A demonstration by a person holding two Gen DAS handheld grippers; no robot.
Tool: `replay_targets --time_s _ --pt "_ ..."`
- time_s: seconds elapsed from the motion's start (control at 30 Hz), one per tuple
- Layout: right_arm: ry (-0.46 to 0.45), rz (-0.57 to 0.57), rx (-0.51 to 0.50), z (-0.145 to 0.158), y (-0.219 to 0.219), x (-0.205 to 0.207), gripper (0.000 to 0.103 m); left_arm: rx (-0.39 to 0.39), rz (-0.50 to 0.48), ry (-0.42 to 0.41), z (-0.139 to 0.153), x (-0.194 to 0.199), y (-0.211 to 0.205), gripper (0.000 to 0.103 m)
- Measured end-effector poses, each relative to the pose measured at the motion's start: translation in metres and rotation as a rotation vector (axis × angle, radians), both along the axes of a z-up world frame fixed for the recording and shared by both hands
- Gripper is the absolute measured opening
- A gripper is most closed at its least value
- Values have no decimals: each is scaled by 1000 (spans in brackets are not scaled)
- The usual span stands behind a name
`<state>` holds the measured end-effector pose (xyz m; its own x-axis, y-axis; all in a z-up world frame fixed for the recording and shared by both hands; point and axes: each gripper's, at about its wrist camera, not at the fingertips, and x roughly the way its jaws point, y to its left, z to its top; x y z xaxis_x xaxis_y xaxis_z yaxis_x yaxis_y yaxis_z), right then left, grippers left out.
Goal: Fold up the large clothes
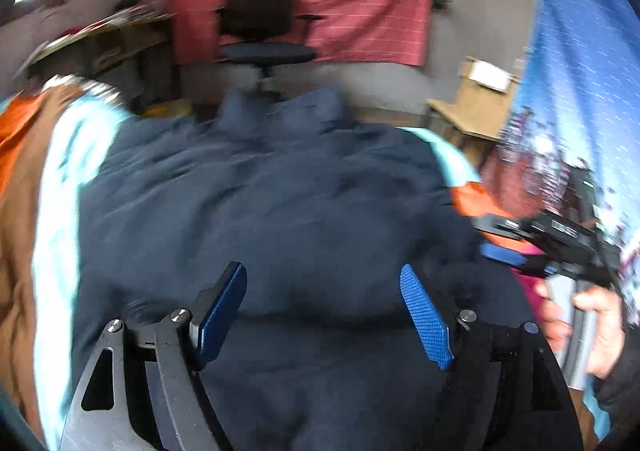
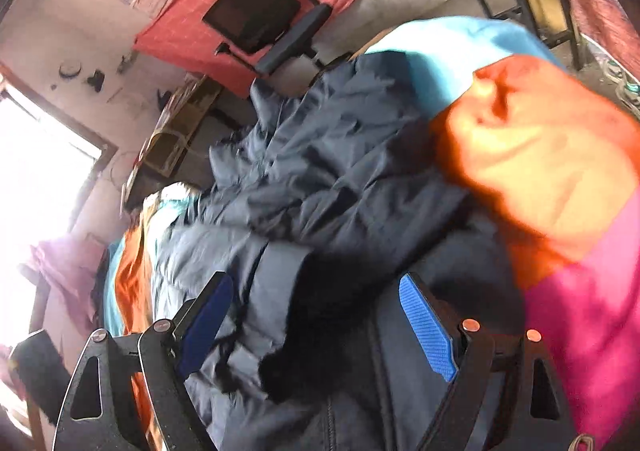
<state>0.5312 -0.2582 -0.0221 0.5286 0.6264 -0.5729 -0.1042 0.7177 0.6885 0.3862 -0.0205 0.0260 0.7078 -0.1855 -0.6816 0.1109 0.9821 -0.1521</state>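
Navy quilted jacket (image 1: 280, 211) lies puffy and rumpled under both grippers, left (image 1: 324, 311) and right (image 2: 316, 327), jaws wide, empty.

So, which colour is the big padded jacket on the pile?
Dark navy blue jacket; the right wrist view shows it best.
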Motion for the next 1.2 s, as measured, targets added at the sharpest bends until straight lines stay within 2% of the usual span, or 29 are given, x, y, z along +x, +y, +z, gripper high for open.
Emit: replay_targets --time_s 0.07,0.13,0.2,0.23,0.3,0.33,0.4,0.5,0.63,0.7,0.8,0.9,1.03,1.1,1.13,1.2 --pt "8 45 -15 -1 14 -1 84 -2 89 21 -6 -3 25 74" --pt "8 93 -22 -1 29 -7 76 6 178 31 -11 -7 50 74" --pt "32 128 -28 -2 41 -11 49 4 278 45 -14 -11 78 74" --pt "46 130 -54 -3 46 -13 44 -2 316 52 -16 -13 90 74" --pt "40 118 -114 0 51 -18 14 -10 383 67 -16 -16 110 74" --pt "28 113 -146 3 51 -20 8 -13 411 68 -15 -18 121 74" --pt "-8 105 -163 13 48 -25 6 -11 450 60 -11 -20 135 74" --pt "-104 69 -181 45 38 -32 4 -8 494 34 -2 -25 153 74" --pt "-242 -28 -227 93 24 -30 4 -16 523 18 3 -22 167 74" --pt "-265 -76 -243 103 20 -24 4 -9 526 18 1 -19 169 75" --pt "-265 -92 -284 99 21 -13 3 26 520 36 -5 -6 168 75" --pt "-261 -92 -427 79 37 -7 4 75 506 47 -12 12 162 75" --pt "-171 -110 -513 43 43 5 5 104 470 26 -18 30 155 75" --pt "-155 -150 -567 37 41 8 6 115 444 9 -18 40 150 75" --pt "-162 -167 -579 36 39 8 9 126 429 0 -18 46 145 75" --pt "-201 -176 -580 41 39 6 41 152 406 -9 -20 57 136 75"
